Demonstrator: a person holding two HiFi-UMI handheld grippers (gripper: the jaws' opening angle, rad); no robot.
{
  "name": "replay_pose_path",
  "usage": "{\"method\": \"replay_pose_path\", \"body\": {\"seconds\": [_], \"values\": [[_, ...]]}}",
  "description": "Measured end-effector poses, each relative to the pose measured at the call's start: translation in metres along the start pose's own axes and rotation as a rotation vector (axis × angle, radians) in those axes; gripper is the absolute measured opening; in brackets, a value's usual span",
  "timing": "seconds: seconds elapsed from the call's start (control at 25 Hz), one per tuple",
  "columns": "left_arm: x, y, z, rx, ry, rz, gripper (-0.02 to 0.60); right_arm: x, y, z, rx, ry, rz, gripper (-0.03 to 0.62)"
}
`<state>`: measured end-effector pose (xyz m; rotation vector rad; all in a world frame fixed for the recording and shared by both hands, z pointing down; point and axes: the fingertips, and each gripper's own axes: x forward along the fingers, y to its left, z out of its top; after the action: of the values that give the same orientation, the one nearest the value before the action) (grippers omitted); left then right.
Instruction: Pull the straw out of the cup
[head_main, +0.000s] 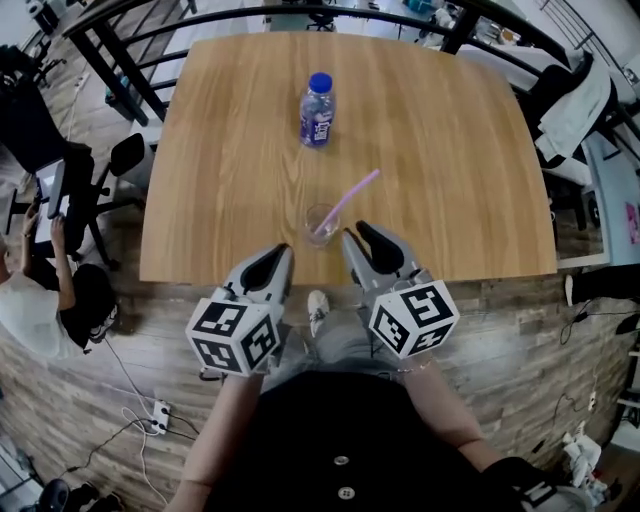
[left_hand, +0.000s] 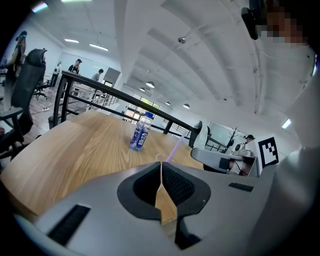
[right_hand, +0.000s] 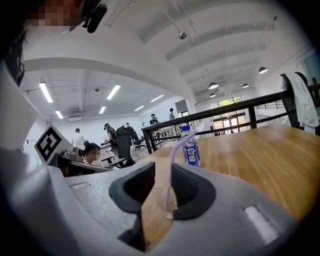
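Just ahead of the right gripper (right_hand: 163, 172), framed by the gap between its jaws, the pink straw (right_hand: 171, 170) stood in the clear cup (right_hand: 170, 204). Its lower end rested at the cup's bottom and its upper end leaned out over the rim, up and away toward that gripper's right. The right gripper's jaws stood spread with nothing pressed between them. The straw ran close along the inner face of the right-hand jaw, though it seemed to lie a little beyond the tips rather than inside them. That spread probably served to let the tips pass to either side of the thin stem before pinching it. The left gripper (left_hand: 161, 167) had its jaws pressed together and empty. The cup sat just beyond its tips and slightly to its right, so it looked placed to steady the light cup, which could tip or slide as the straw is drawn out. Both grippers pointed slightly downward, side by side, at the near edge of the wooden table (head_main: 450, 180). Farther ahead of both, well apart from the cup, a small water bottle (head_main: 317, 110) with a blue cap stood upright, clear of the work.
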<state>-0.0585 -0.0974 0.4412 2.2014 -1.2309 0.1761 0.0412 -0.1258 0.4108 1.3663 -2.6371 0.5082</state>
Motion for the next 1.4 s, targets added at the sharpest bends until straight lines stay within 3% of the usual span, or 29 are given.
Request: {"method": "replay_pose_path", "body": {"seconds": [0.28,0.8,1.0,1.16,1.4], "values": [[0.024,0.009,0.003,-0.044,-0.002,0.051,0.021,0.023,-0.023,-0.006,-0.001,0.064,0.067,0.100],[0.044,0.024,0.002,-0.099,-0.012,0.124,0.021,0.056,-0.019,-0.017,-0.025,0.118,0.218,0.098],[0.041,0.027,-0.003,-0.113,-0.010,0.143,0.021,0.061,-0.018,-0.017,-0.033,0.116,0.228,0.086],[0.040,0.030,-0.003,-0.117,-0.011,0.143,0.021,0.063,-0.018,-0.015,-0.029,0.096,0.230,0.034],[0.039,0.032,0.003,-0.102,-0.004,0.125,0.021,0.064,-0.017,-0.011,-0.029,0.092,0.210,0.032]]}}
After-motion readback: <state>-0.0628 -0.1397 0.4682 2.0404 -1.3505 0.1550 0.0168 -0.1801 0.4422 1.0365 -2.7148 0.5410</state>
